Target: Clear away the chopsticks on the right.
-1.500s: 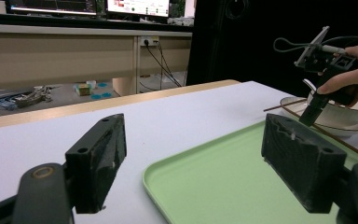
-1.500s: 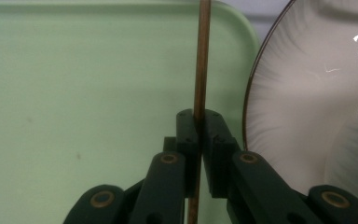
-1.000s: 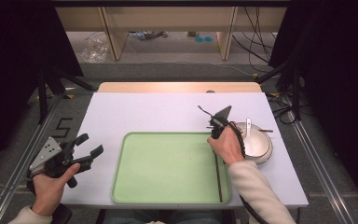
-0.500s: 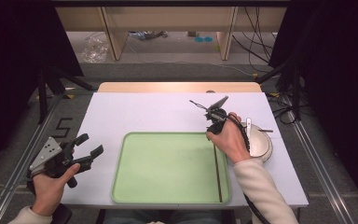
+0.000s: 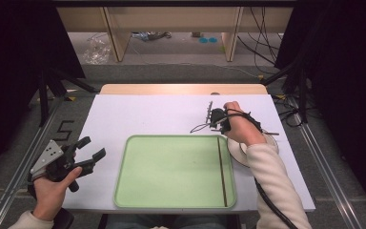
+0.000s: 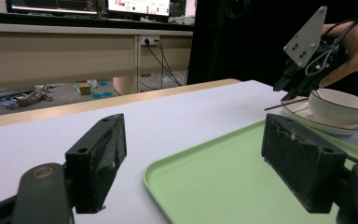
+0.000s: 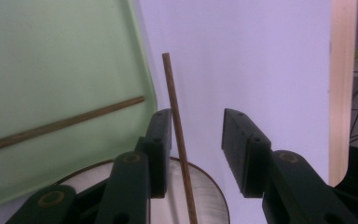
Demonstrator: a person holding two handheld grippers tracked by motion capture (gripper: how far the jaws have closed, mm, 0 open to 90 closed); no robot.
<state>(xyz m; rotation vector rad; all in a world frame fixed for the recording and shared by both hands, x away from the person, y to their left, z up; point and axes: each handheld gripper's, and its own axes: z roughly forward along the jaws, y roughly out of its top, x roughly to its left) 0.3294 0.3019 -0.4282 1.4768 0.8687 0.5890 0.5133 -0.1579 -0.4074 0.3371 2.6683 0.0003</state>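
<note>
Right gripper [image 7: 193, 140] poised over the loose chopstick [image 7: 176, 126], which leans on the rim of the plate [image 7: 209, 186] just beside the green tray [image 5: 171, 171]. Its fingers [image 7: 161, 140] stand partly open with the stick between them, close against one finger and not yet clamped. A second chopstick [image 5: 222, 169] already lies inside the tray along its right edge.

We judge the chief risk to be a glancing close: because the stick sits against one finger rather than centred, it may roll off the rim or pivot out when the fingers meet. A tilted stick could also catch the tray's raised lip on transfer.

The bowl [image 6: 338, 105] stands on the plate directly beside the grasp, and we see it crowding the approach. The left gripper [image 5: 83, 155] waits wide open and empty near the left edge of the white counter [image 5: 143, 114], well apart from the work.
</note>
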